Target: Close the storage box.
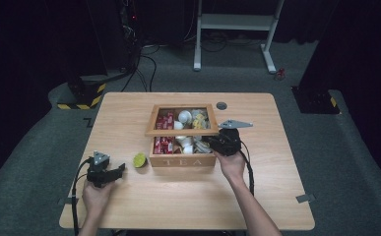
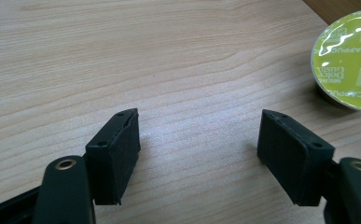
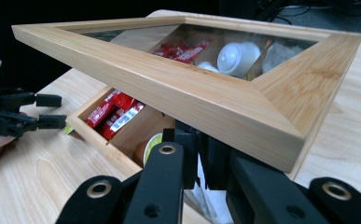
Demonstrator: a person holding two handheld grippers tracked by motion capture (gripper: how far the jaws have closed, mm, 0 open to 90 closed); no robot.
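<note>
A wooden tea box (image 1: 183, 161) stands mid-table, and its glass-paned lid (image 1: 180, 132) is tilted partly up. Inside lie red sachets (image 3: 115, 112) and white capsules (image 3: 236, 56). My right gripper (image 1: 211, 142) is at the box's front right corner. Its jaws (image 3: 199, 144) are shut and tucked just under the lid's front rail (image 3: 201, 100); whether they pinch anything is hidden. My left gripper (image 1: 120, 171) rests low over the table at the front left, open with bare wood between its pads (image 2: 199, 135). A lime-green foil-topped capsule (image 1: 139, 160) sits to its right (image 2: 348, 60), beside the box.
A small grey disc (image 1: 221, 105) is set in the table behind the box. A white desk frame (image 1: 237, 22) and cables stand on the floor beyond the far edge. Bare wood (image 1: 178, 196) lies in front of the box between the person's forearms.
</note>
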